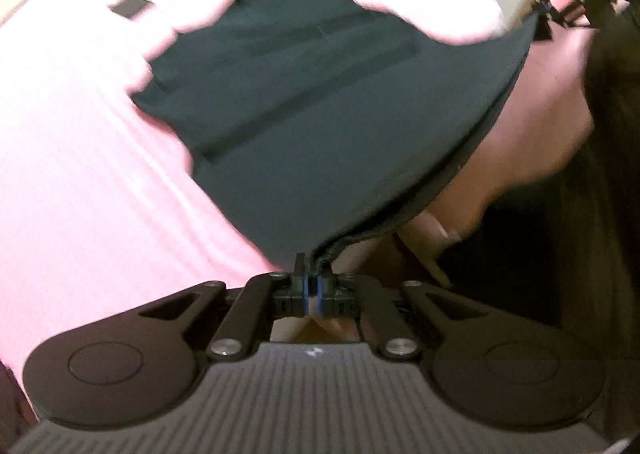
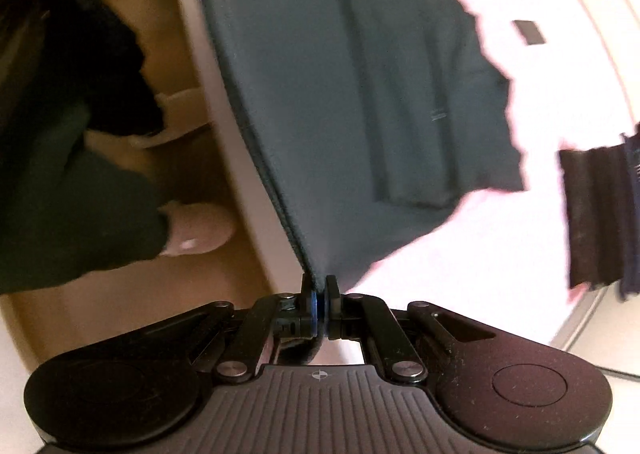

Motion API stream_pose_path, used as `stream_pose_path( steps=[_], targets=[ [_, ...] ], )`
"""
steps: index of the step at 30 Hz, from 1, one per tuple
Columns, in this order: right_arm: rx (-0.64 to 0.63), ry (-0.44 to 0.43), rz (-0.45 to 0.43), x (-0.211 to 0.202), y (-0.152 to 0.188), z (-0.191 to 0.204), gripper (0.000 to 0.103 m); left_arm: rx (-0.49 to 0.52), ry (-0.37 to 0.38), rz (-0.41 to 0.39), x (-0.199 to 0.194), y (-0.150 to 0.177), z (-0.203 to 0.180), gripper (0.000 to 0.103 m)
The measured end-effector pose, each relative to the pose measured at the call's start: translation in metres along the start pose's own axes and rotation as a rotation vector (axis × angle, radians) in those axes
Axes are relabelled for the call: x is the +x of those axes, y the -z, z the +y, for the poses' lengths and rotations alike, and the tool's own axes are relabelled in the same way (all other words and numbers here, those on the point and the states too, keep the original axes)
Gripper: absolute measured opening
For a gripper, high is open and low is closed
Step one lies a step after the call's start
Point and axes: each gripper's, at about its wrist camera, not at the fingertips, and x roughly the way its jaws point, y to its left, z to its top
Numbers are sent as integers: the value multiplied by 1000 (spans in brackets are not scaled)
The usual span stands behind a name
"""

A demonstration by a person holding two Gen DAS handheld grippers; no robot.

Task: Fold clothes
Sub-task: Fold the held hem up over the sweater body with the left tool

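Note:
A dark green garment (image 1: 320, 126) is stretched out above a pink bed sheet (image 1: 80, 174). My left gripper (image 1: 312, 266) is shut on one corner of its near hem. My right gripper (image 2: 320, 286) is shut on the other corner of the same garment (image 2: 340, 94), and it shows at the far end of the hem in the left wrist view (image 1: 538, 10). The hem edge runs taut between the two grippers. The far part of the garment lies on the sheet (image 2: 520, 234).
A small dark flat object (image 1: 130, 6) (image 2: 530, 32) lies on the sheet beyond the garment. Folded dark clothes (image 2: 600, 214) lie at the right. The person's legs and slippers (image 2: 196, 234) stand on the wooden floor (image 2: 120, 294) beside the bed.

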Motion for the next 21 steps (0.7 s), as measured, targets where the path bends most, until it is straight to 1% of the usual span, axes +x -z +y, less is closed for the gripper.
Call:
stream_pose_path(
  steps=[3, 7, 9, 10, 12, 15, 17, 21],
  targets=[
    [3, 58, -2, -3, -24, -51, 1, -18, -24, -58, -2, -37, 49, 2],
    [-4, 103, 4, 7, -57, -121, 1, -48, -21, -97, 5, -88, 110, 2],
    [-8, 109, 2, 17, -71, -154, 1, -33, -32, -93, 14, -108, 132, 2],
    [-5, 102, 0, 22, -74, -169, 1, -33, -35, -87, 20, -117, 145, 2],
    [-1, 85, -6, 35, -80, -199, 1, -46, -43, -73, 30, -130, 156, 2],
    [-3, 38, -26, 62, -84, -229, 1, -108, -53, -45, 56, -149, 181, 2],
    [-4, 7, -39, 80, -87, -250, 1, -142, -75, -23, 77, -158, 187, 2],
    [-4, -45, -67, 112, -91, -289, 1, -204, -110, 9, 104, -179, 209, 2]
  ],
)
